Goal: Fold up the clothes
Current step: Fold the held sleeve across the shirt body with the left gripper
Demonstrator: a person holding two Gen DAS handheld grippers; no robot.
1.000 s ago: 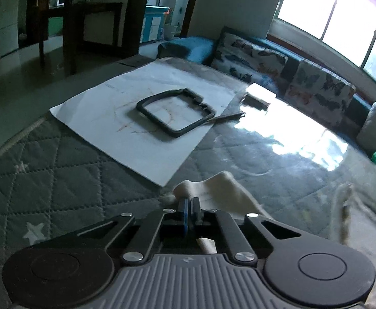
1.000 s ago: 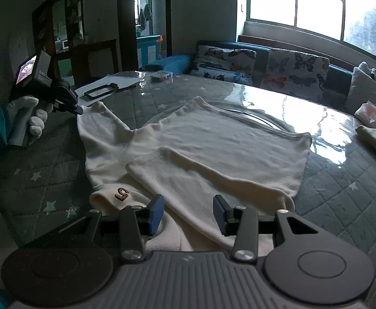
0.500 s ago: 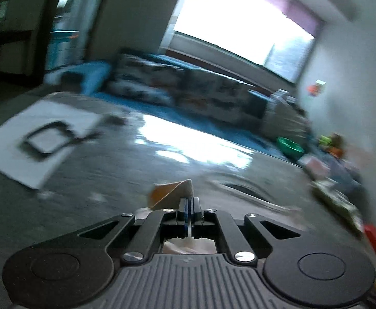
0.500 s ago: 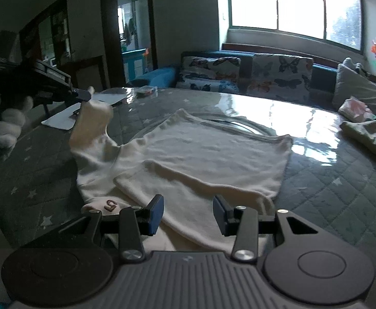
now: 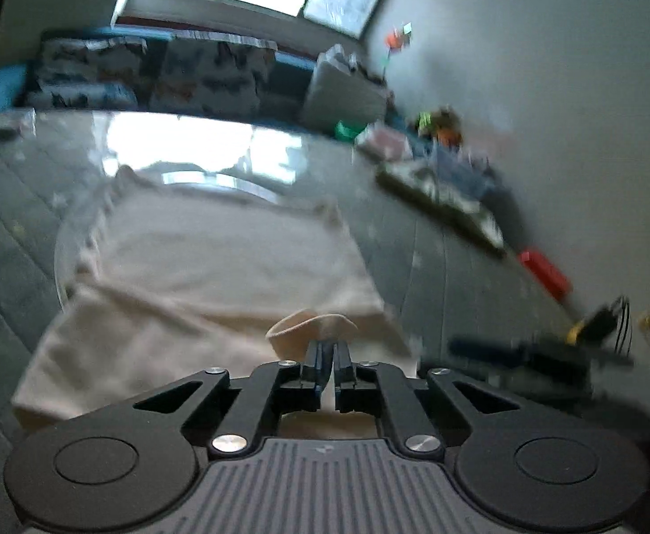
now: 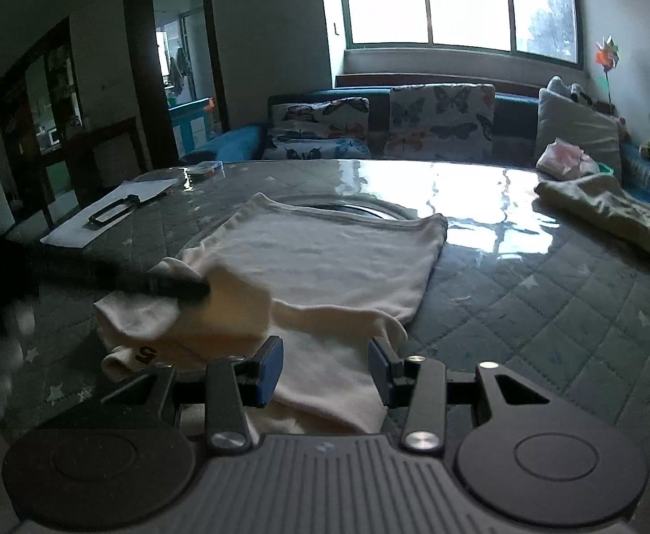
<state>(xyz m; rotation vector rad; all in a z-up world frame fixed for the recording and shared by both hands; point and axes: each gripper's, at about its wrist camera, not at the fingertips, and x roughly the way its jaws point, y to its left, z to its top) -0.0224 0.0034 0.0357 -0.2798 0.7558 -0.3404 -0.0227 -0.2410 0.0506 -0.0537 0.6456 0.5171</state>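
A second garment [image 6: 609,211] lies at the bench's [image 6: 547,293] far right, a sheet of paper [image 6: 102,218] at its far left; nothing blocks the cream shirt [image 6: 325,262] spread mid-bench. Since a second ago the left tool [image 5: 328,349], clamped on the sleeve [image 5: 309,327], has carried it inward over the shirt body. The right tool [image 6: 325,367] hovers wide apart above the near hem. Butterfly cushions [image 6: 440,120] line the window wall.

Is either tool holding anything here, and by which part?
Left tool is shut on the shirt, pinching its sleeve end. Right tool is open, holding nothing.
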